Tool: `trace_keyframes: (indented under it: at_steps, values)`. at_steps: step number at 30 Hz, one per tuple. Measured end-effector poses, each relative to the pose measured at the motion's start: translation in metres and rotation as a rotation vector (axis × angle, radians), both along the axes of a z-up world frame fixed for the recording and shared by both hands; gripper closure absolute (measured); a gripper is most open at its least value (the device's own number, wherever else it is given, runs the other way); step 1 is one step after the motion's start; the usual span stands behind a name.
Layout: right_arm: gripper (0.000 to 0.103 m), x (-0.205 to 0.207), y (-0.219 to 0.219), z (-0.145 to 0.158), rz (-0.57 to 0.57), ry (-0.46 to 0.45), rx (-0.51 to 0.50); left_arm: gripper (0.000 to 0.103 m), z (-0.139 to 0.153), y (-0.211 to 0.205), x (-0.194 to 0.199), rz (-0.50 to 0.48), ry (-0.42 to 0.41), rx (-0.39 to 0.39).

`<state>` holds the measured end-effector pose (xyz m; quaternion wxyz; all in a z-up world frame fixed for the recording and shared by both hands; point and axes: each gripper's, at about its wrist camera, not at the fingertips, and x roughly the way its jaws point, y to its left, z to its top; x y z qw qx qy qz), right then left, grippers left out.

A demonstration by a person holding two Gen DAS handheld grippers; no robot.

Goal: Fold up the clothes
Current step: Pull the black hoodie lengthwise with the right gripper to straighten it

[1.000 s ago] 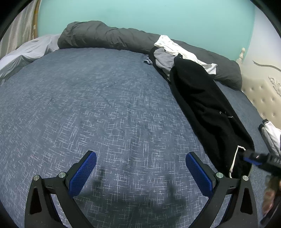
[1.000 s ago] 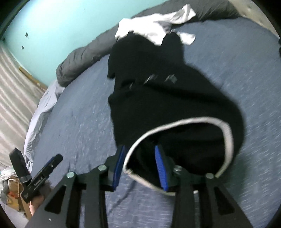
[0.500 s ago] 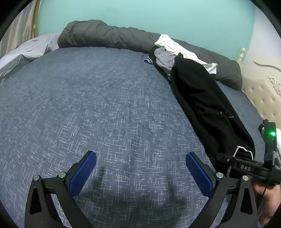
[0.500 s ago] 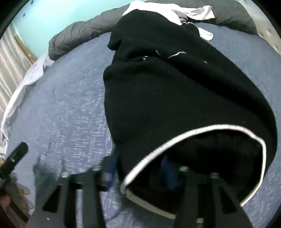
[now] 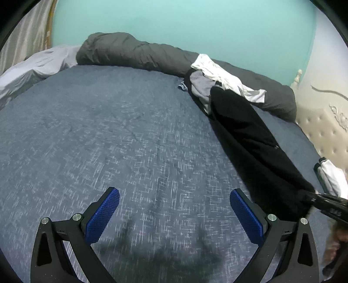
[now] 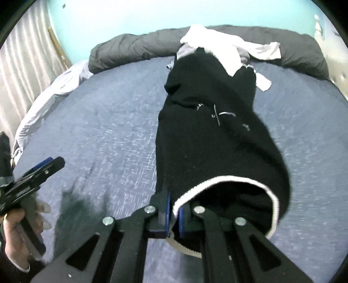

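On blue bed (image 6: 104,122), black garment (image 6: 217,135) in right fingers (image 6: 167,209)

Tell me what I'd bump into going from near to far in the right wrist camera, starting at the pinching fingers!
right gripper pinching the white-trimmed edge → black garment stretching away over the blue bed → white clothes → rolled grey duvet → teal wall.

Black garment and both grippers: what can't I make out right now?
- Black garment: far end buried under white clothes, right wrist view.
- Right gripper: cut off at the edge in left wrist view.
- Left gripper: only one finger visible, right wrist view.
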<state>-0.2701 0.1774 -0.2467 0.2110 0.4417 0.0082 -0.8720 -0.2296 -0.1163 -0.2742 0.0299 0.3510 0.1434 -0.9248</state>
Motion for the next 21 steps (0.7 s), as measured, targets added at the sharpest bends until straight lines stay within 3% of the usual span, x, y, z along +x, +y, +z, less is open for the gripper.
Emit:
trace_keyframes:
  at_steps: [4,11,16,21]
  values:
    - [0.098,0.028,0.025,0.028,0.021,0.027,-0.001,0.000,0.016,0.012,0.018,-0.010,0.002,0.001]
    - [0.098,0.081,0.073,0.060,0.051,0.044,0.060,0.000,0.057,0.045,0.052,-0.075,0.024,-0.077]
    - [0.099,0.117,0.106,0.055,0.058,0.021,0.111,0.000,0.094,0.059,0.075,-0.104,0.058,-0.109]
    - [0.099,0.142,0.145,0.029,-0.004,-0.047,0.103,0.000,0.124,0.075,0.094,-0.142,0.082,-0.149]
